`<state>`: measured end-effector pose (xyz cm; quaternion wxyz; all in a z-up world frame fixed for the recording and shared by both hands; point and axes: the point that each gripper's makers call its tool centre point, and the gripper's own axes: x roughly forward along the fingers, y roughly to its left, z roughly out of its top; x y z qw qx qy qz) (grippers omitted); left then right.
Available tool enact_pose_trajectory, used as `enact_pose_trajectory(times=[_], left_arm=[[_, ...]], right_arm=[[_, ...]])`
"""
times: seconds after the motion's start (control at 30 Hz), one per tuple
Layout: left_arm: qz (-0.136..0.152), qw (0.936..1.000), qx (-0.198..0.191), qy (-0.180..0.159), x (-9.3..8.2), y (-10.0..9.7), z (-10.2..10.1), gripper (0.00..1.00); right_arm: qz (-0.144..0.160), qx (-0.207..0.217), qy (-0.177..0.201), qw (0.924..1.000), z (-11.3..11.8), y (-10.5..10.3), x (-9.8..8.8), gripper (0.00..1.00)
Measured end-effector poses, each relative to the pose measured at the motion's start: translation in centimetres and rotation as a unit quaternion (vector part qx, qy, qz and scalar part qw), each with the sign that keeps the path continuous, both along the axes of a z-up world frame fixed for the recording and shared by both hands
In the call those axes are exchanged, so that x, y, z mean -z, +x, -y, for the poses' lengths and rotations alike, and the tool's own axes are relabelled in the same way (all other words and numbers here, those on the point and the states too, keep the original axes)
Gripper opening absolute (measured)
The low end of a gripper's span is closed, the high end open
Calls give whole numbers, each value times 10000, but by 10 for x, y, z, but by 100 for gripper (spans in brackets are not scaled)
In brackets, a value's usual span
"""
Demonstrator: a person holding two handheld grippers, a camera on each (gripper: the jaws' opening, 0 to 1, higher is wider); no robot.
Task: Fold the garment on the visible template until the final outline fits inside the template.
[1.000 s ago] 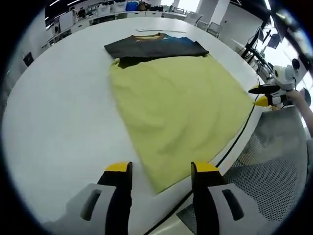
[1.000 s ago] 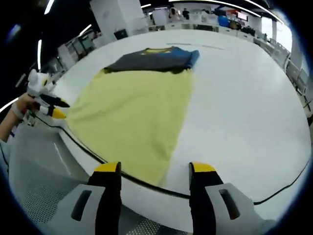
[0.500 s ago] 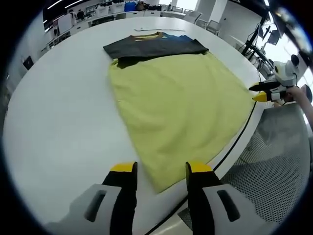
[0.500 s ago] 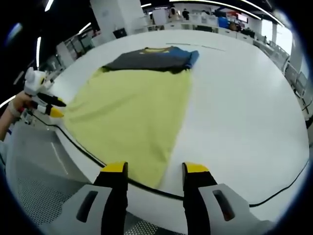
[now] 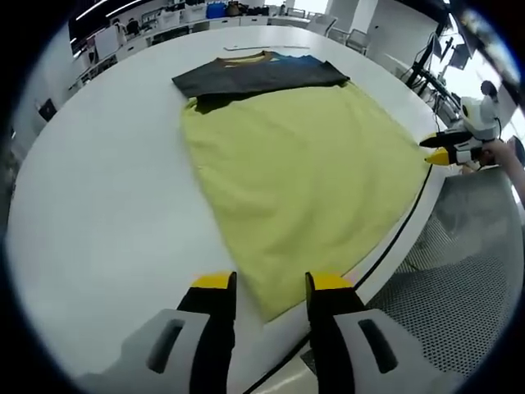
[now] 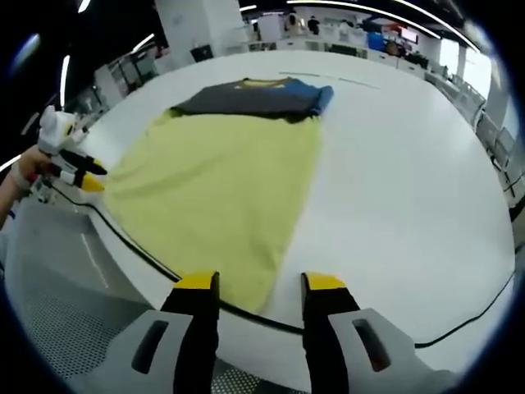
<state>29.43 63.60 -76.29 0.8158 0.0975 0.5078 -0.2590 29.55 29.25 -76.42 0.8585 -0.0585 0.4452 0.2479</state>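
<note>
Two grippers, left gripper (image 5: 264, 283) and right gripper (image 6: 259, 283), hover unclenched, holding nothing, near the yellow garment's (image 5: 303, 176) lower-frame corners by the desk (image 5: 98, 205) edge; an uneven pinch risks a skewed fold.

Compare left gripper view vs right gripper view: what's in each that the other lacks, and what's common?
Left gripper view: the left gripper from behind, open over the yellow cloth's near corner, with the right gripper at the far right corner.
Right gripper view: the reverse, plus a black cable looping over bare table at lower right.
Both: yellow cloth, dark shirt at its far end, white table.
</note>
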Motion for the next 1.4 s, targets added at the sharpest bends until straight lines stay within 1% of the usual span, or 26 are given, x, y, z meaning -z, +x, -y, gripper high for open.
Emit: enact_pose_trajectory(times=[0.17, 0.27, 0.4, 0.5, 0.63, 0.73, 1.03, 1.23, 1.4], left_arm=[[16, 10000, 3, 26, 1, 0, -1, 30], [5, 10000, 19, 44, 1, 0, -2, 30], [-15, 10000, 15, 62, 1, -1, -3, 29], [-20, 10000, 22, 88, 2, -2, -5, 28], [-13, 9999, 50, 143, 2, -2, -6, 27], [-25, 9998, 52, 194, 2, -3, -8, 26], [28, 9990, 230, 383, 3, -7, -6, 22], [-8, 9986, 325, 423, 2, -9, -3, 19], [-16, 9986, 341, 393, 2, -10, -2, 17]], right_arm=[[-29, -32, -32, 10000, 0, -1, 0, 38], [31, -127, -211, 9997, 1, -1, 2, 35], [25, -95, -172, 9998, 1, -1, 1, 35], [95, -283, -423, 9987, 2, -2, 3, 33], [85, -348, -475, 9982, 1, -3, 3, 34], [128, -427, -586, 9973, 1, -3, 3, 33], [223, -542, -630, 9963, -1, -4, 3, 30], [244, -559, -605, 9963, -1, -4, 3, 29], [232, -663, -590, 9958, -4, -5, 3, 26]])
